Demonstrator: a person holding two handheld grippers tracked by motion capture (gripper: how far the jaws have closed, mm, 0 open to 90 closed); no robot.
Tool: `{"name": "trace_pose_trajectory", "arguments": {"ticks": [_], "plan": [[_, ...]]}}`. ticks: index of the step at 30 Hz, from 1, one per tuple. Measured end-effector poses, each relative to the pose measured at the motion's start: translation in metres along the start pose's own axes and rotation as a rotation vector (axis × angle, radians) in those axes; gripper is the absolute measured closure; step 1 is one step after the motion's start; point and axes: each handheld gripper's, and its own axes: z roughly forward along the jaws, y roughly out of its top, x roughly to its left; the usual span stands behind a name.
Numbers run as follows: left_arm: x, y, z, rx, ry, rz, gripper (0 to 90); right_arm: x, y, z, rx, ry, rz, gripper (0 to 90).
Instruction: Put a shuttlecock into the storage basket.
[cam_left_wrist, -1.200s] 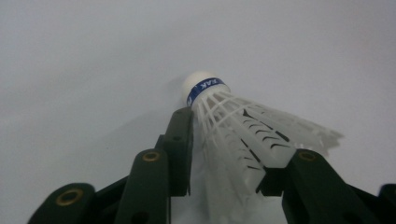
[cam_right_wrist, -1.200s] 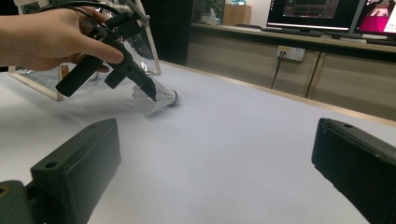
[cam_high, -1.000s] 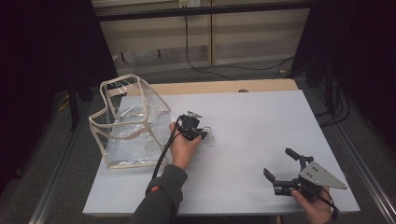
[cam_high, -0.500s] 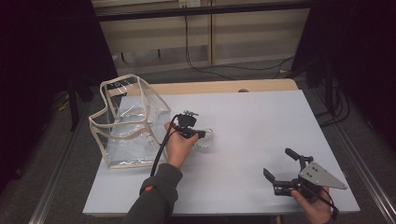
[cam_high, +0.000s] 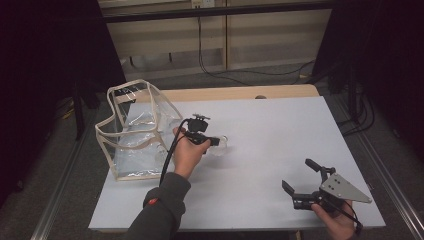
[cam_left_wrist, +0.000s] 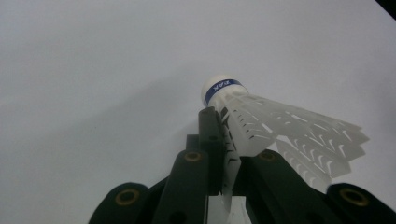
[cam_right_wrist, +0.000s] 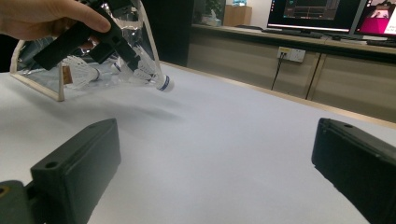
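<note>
Currently L gripper (cam_high: 216, 142) sits over the white table (cam_high: 270, 125), left of centre, held in the person's left hand (cam_high: 187, 152), jaws pointing right. Jaws clamped on a white shuttlecock (cam_left_wrist: 261, 121): left gripper view shows the two black jaws pinching the feather skirt near its narrow end, cork tip w/ blue band pointing away from the camera, skirt flaring toward lower right of that view. Right gripper view shows the same shuttlecock (cam_right_wrist: 152, 74) lifted clear of the table, cork end angled down and to the right, shadow on the surface below it. Just left of the L gripper stands a clear plastic bag (cam_high: 135, 132) w/ beige trim, mouth open at top, at the left side of the table; bag is near the hand, contact cannot be told. In right gripper view more shuttlecocks (cam_right_wrist: 81, 70) are visible through the bag's clear wall. R gripper (cam_high: 300, 180) at the near right corner of the table, held in the right hand (cam_high: 335, 222), grey three-cornered plate on top; jaws spread wide apart, nothing between them, pointing left toward the bag. R gripper well apart from the L gripper and shuttlecock. Cable trails from L gripper down along the forearm sleeve (cam_high: 160, 210).
</note>
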Motion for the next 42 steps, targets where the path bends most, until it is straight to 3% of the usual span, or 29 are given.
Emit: {"name": "trace_pose_trajectory", "arguments": {"ticks": [15,19,42], "plan": [[-0.005,0.010,-0.019,0.044,-0.033,0.007,88.4,0.001,0.000,0.000,-0.004,0.004,-0.001,1.5],[-0.007,0.014,-0.025,0.040,-0.050,-0.013,88.4,0.001,0.000,0.000,-0.003,0.002,0.000,1.5],[-0.020,0.032,-0.052,0.077,-0.056,0.020,88.3,0.002,0.000,0.001,-0.003,0.002,0.001,1.5]]}}
